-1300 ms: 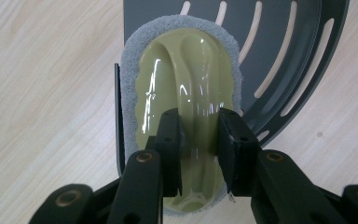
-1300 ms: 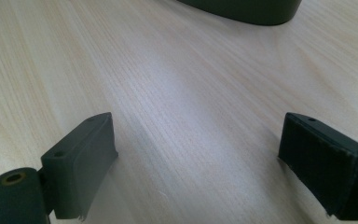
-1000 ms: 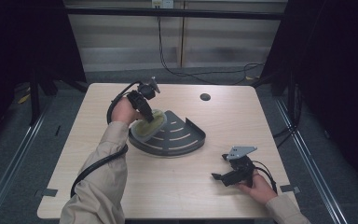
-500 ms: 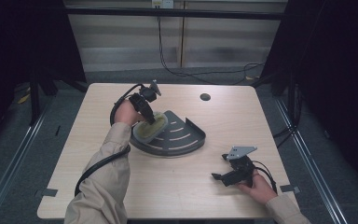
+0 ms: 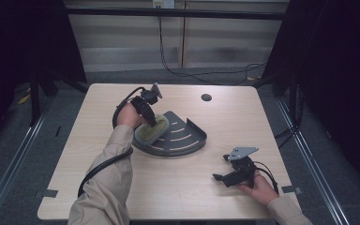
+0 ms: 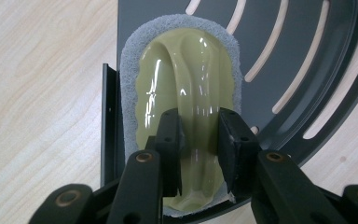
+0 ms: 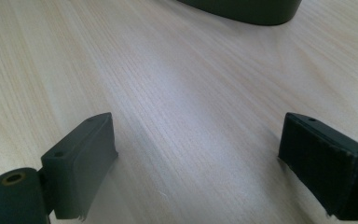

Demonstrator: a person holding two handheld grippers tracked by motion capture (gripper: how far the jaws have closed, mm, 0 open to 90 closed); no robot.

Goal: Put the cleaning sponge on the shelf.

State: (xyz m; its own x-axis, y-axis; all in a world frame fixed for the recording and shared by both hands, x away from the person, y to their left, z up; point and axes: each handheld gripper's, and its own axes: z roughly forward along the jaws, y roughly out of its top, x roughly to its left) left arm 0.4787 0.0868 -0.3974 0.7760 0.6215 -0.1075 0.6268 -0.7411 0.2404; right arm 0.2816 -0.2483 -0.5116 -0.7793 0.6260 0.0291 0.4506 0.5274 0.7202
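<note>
Currently you are holding the left gripper [image 6: 198,135] over the near-left end of a dark slotted corner rack [image 6: 303,70], its two black jaws pinched tight on the raised ridge that runs along the top of a pale green scrubbing pad [image 6: 186,93]. That pad has a glossy green moulded top and a grey foam base showing as a border around it. In the left gripper view it is lying inside the rack, up against the straight side wall, with the foam edge touching or nearly touching that wall. Whether the base is sitting fully on the rack floor or is raised a little, the pictures are not showing.

From the high view, your left hand [image 5: 127,116] is reaching in from the left edge of the rack [image 5: 187,140], which is sitting near the middle of the light wooden table [image 5: 93,159], and the pad [image 5: 151,130] is filling its left end.

Further out, your right gripper [image 5: 219,177] is resting on the table near the front right corner, well apart from the rack, its jaws spread wide with nothing between them.

As a judgement, the pad is at or in the rack but is not yet released; letting go and drawing the left hand clear is what is remaining.
</note>
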